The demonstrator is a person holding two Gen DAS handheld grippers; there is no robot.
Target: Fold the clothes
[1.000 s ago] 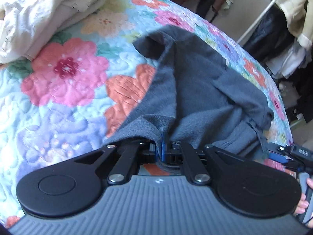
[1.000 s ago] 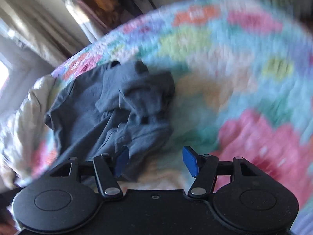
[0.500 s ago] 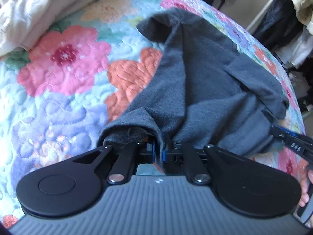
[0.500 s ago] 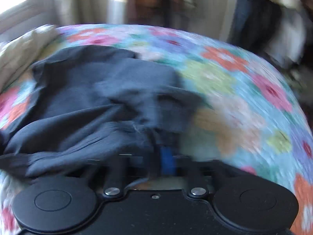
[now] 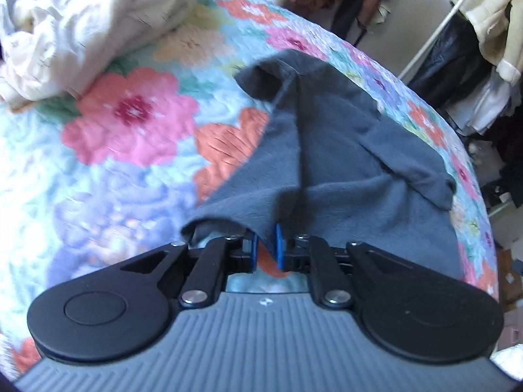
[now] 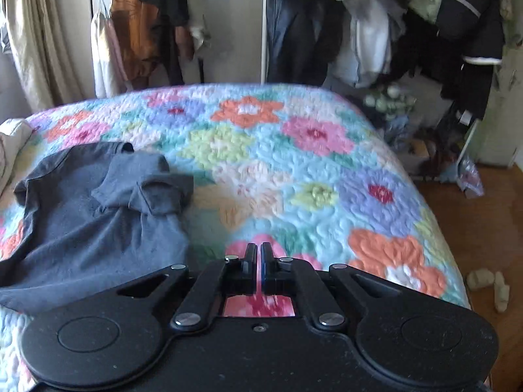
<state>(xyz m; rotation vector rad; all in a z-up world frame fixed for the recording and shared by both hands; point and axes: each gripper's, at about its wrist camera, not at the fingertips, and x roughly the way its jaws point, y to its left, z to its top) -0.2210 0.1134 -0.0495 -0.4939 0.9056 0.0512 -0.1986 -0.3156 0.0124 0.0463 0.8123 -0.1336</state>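
Observation:
A dark grey T-shirt lies crumpled on the floral quilt, collar end far from me. My left gripper is nearly shut on the shirt's near hem, with a fold of cloth between the blue pads. In the right wrist view the same shirt lies at the left with one sleeve folded over its body. My right gripper is shut and empty over the quilt, to the right of the shirt and apart from it.
A heap of cream-white bedding sits at the far left of the bed. Racks of hanging clothes stand past the bed's far edge. Wooden floor with slippers lies off the right edge.
My right gripper closed near the shirt's edge, then swung right and now shows nothing in its jaws. My left gripper keeps its hold on the hem, pads slightly parted, and has pulled back a little.

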